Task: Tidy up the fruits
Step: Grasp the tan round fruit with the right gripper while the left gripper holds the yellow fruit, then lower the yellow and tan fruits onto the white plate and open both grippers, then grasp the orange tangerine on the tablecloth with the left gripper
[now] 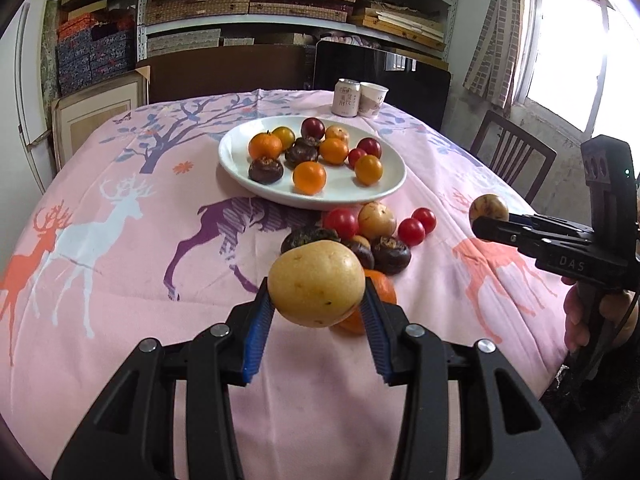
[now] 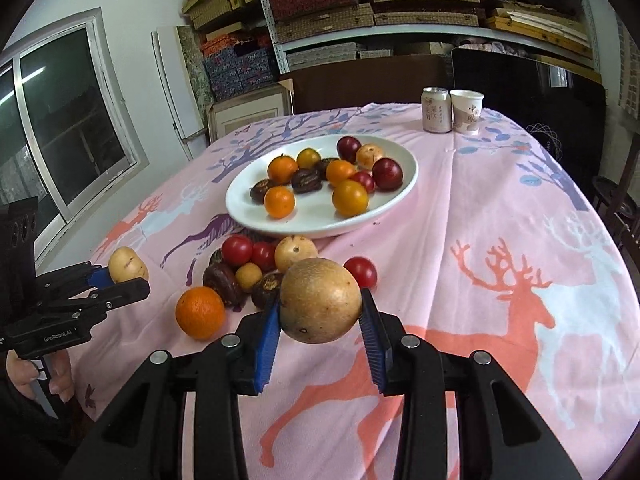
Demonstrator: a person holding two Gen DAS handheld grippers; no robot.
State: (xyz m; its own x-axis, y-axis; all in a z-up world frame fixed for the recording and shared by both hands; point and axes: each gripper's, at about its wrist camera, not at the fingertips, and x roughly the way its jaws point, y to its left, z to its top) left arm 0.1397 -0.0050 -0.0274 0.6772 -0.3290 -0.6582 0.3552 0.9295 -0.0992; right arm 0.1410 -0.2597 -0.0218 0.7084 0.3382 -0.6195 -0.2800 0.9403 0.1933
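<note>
My left gripper (image 1: 316,286) is shut on a pale yellow round fruit (image 1: 312,276), lifted above the pink deer tablecloth; it also shows in the right wrist view as the left gripper (image 2: 128,274) with its fruit (image 2: 127,265). My right gripper (image 2: 320,304) is shut on a brownish-yellow round fruit (image 2: 320,296), also off the cloth, and appears at the right edge as the right gripper (image 1: 486,219). A white plate (image 1: 240,136) (image 2: 400,200) holds several oranges, dark plums and brown fruits. A loose pile of fruit (image 1: 376,232) (image 2: 256,268) lies in front of the plate.
A drink can (image 1: 347,98) and a paper cup (image 1: 373,99) stand at the table's far edge. A wooden chair (image 1: 512,156) is beyond the right edge. One orange (image 2: 200,312) lies apart, near the left gripper. Shelves of boxes fill the back wall.
</note>
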